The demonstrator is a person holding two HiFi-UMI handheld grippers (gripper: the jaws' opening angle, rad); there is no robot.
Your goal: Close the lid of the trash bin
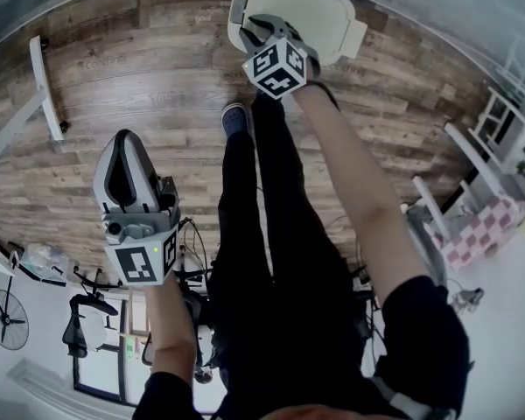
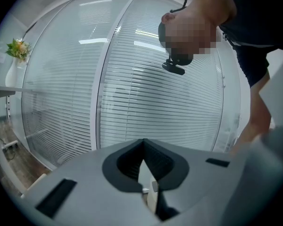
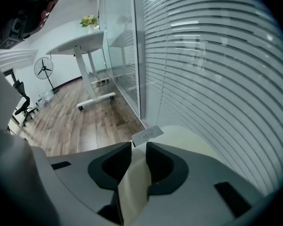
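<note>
Well to the left of the lid and nearer the person, the left claw (image 1: 122,143) is hanging in the air over the wooden floor (image 1: 114,77). It is clenched on nothing, its tips pressing together, and its own camera is looking up at the slatted glass wall (image 2: 132,79) rather than at any part of the job. Between that claw and the lid the person's dark-trousered legs (image 1: 254,208) are standing, one shoe (image 1: 234,119) pointing toward the lid. At the lid's near edge the right claw (image 1: 262,31) is reaching out at the end of a straightened arm (image 1: 350,173) and grasping the cream-white lid (image 1: 306,7) by its rim. In the right gripper view the pale plastic is filling the gap between the two jaws. The lid's rounded surface is stretching away beyond them, with a small label (image 3: 147,134) just past the tips. The lid is lying over the trash bin close beside the glass wall, covering the body so that none of it is showing from above. To my eye the closing is looking far along, since the lid is spreading broad and nearly level over the opening. Whether it is sitting fully down I cannot tell. What seems left is pressing it home and letting go.
</note>
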